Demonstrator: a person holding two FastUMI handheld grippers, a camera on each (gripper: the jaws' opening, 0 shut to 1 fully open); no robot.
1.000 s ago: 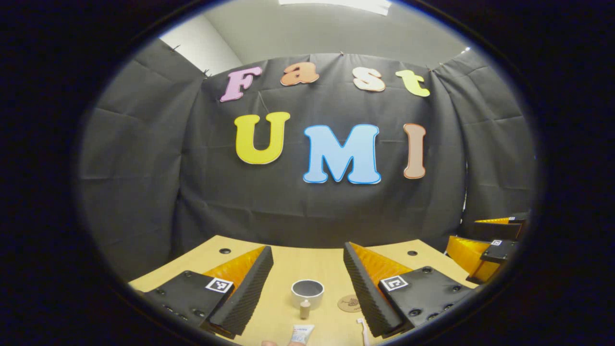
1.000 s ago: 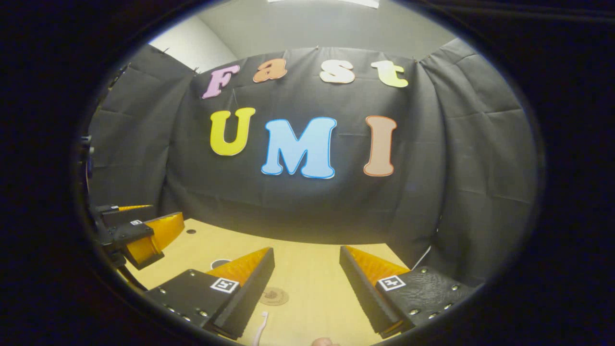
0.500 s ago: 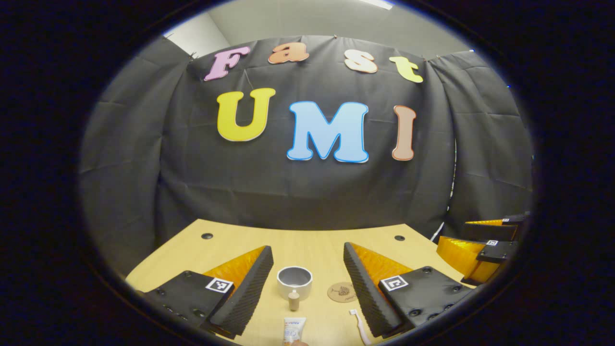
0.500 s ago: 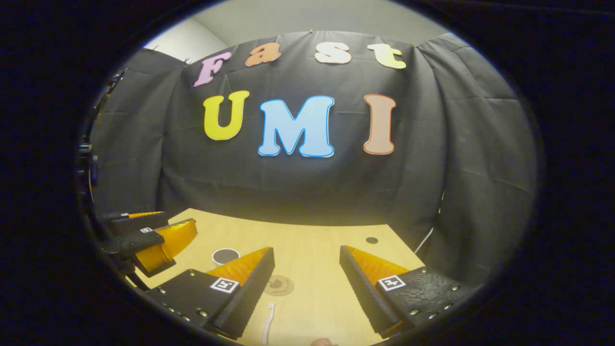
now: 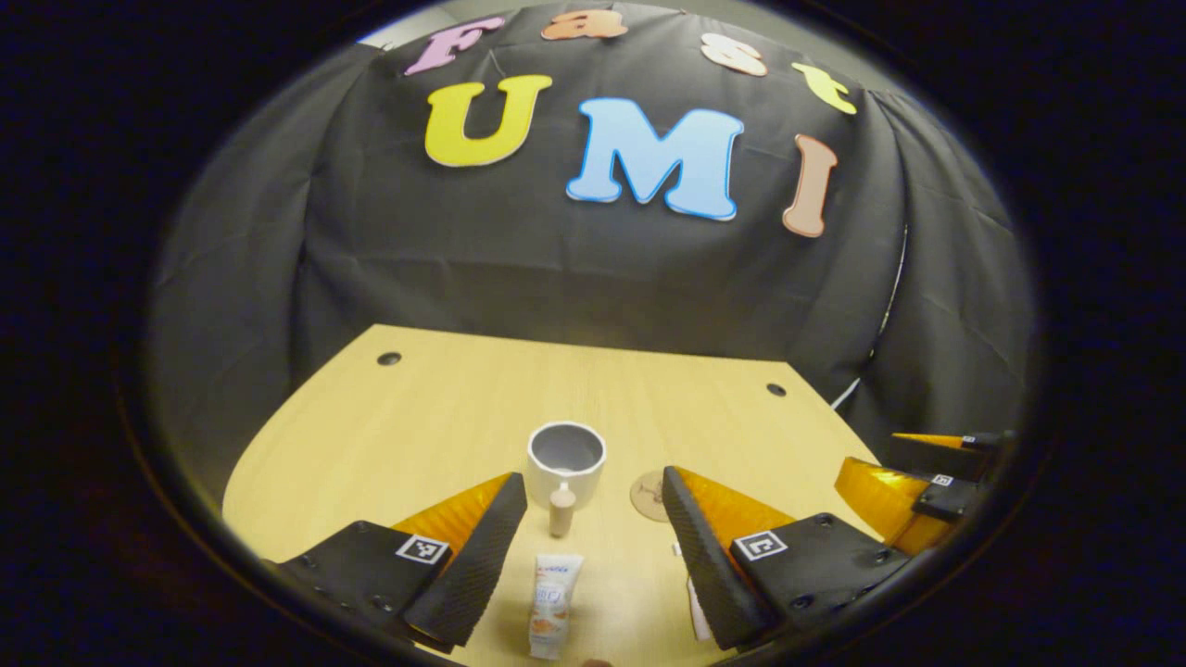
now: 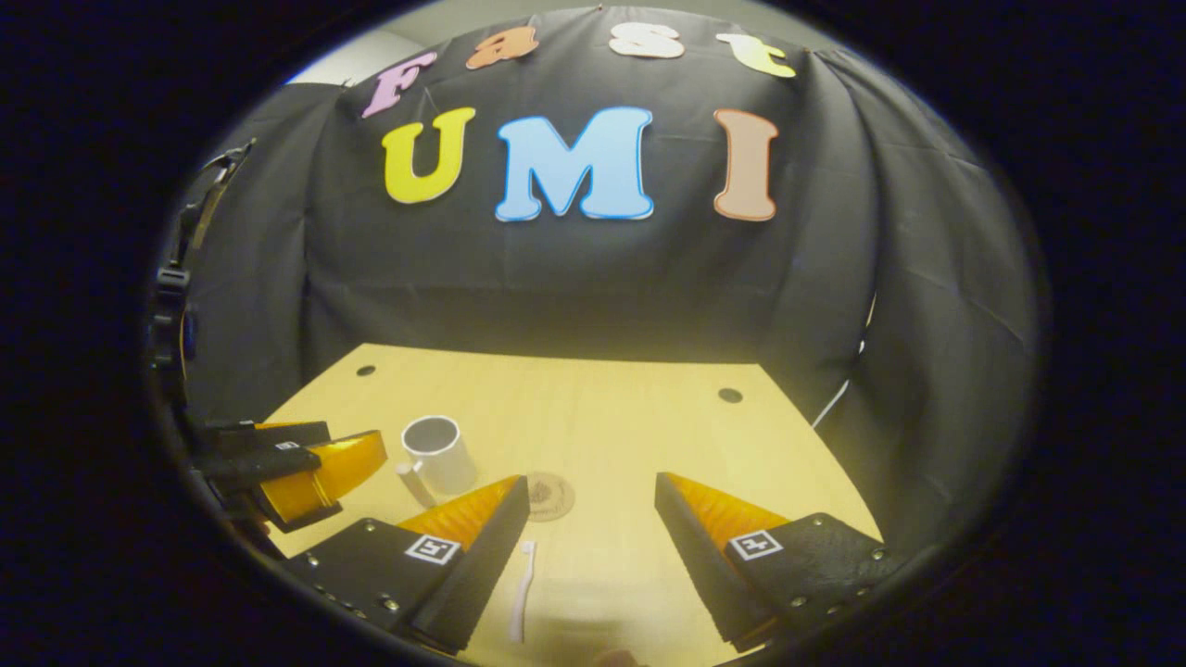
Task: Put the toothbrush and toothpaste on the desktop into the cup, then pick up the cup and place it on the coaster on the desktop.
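1. Both views are being tipped downward compared with a second ago: the wooden desktop [image 5: 417, 435] is now taking up far more of the lower half of each frame, and the cup [image 5: 566, 460], once at the bottom edge of the left gripper view, is now being seen near the lower centre.
2. This is being read as the approach stage; nothing is in the cup yet, and the coaster [image 5: 647, 495] is lying bare just right of it.
3. The left gripper [image 5: 593, 547] is being held wide open with nothing between its fingers (the toothpaste tube [image 5: 553, 607] is framed between them at the bottom centre).
4. The right gripper [image 6: 591, 547] is likewise being held open and empty, with the toothbrush [image 6: 522, 577] lying beside its left finger at the lower centre of the right gripper view.
5. The tube's long axis is running nearly up and down the frame, its cap end [image 5: 561, 508] pointing up toward the cup and almost touching it.
6. The toothbrush is lying flat, its long axis also near vertical in the frame; its upper end is pointing toward the coaster (which end is the head cannot be told).
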